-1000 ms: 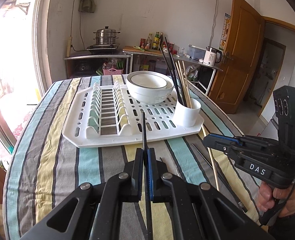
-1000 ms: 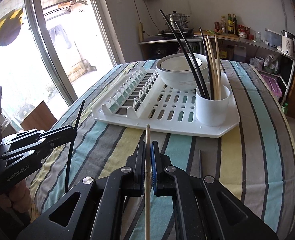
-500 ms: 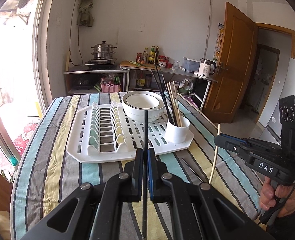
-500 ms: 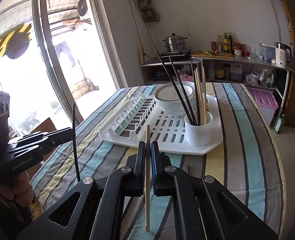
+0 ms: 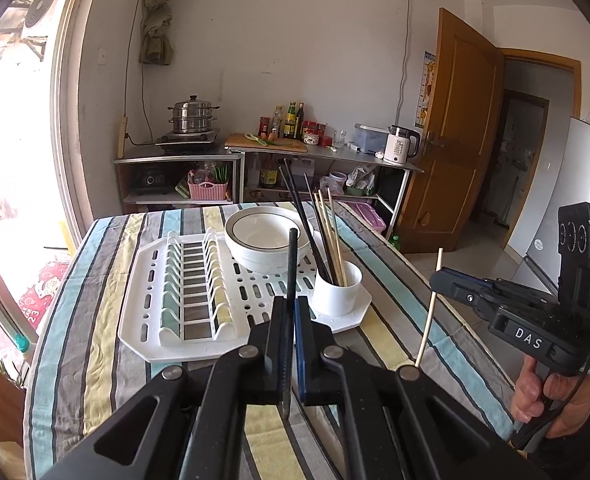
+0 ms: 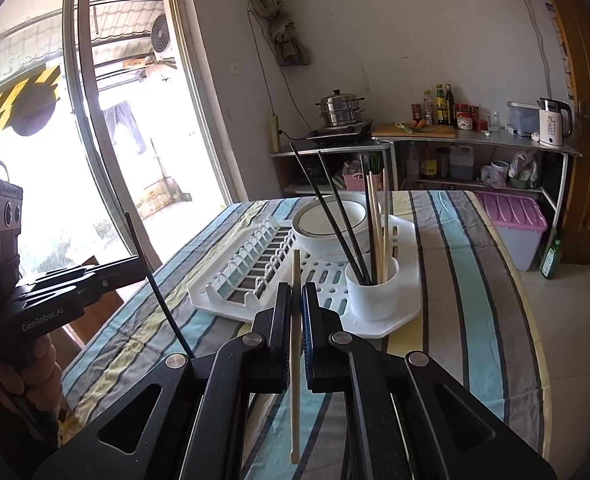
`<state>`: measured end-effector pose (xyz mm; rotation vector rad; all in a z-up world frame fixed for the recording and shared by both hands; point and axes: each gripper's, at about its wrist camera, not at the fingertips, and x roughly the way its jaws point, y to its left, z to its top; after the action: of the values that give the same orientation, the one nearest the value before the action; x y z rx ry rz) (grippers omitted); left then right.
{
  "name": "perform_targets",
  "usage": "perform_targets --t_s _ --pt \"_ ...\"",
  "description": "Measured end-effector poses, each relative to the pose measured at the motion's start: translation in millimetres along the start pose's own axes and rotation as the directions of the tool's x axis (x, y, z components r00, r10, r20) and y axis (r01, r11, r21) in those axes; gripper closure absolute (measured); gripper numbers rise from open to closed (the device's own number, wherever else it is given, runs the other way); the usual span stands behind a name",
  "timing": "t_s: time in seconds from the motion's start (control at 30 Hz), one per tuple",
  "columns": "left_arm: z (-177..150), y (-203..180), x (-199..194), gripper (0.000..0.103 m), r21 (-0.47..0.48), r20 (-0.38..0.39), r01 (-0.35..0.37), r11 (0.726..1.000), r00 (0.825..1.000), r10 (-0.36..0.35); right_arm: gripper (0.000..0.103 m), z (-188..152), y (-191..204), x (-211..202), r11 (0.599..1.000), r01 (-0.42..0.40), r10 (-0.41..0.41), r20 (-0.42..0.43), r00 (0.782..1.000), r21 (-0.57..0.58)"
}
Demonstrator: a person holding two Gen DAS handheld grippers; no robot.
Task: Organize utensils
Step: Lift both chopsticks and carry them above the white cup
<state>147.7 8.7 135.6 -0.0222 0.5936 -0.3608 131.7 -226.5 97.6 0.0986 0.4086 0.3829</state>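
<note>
The lower end of the black chopstick [image 5: 292, 276] vanishes behind the left gripper [image 5: 290, 312] in the left wrist view, so its tip is hidden there. The right wrist view shows that whole stick from the side, slanting up out of the left gripper's clamped jaws over the near edge of the striped tablecloth [image 6: 475, 280]. Only part of the hand [image 6: 39, 368] under that gripper is in frame.

The right gripper [image 6: 296, 300] is clenched on a pale wooden chopstick [image 6: 295, 360], which runs upright between the jaws with both ends free. From the left wrist view the same stick is a thin tilted line to the right of the white cup [image 5: 337, 290].

That cup stands on the near right corner of the white dish rack [image 5: 143, 320] and holds black and wooden chopsticks fanned toward the back wall. A white bowl [image 5: 269, 242] sits on the rack just behind the cup. Both held sticks are off the table, short of the rack.

Only the left wrist view takes in the wooden door [image 5: 459, 132]; only the right shows the purple-lidded bin [image 6: 515, 224].
</note>
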Motion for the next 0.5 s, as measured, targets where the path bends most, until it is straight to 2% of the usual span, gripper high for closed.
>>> perform_targets --t_s 0.5 --pt "87 -42 44 0.103 0.053 0.020 0.091 0.995 0.996 -0.092 0.098 59 -43 8 0.997 0.079 -0.079 0.084 0.993 0.001"
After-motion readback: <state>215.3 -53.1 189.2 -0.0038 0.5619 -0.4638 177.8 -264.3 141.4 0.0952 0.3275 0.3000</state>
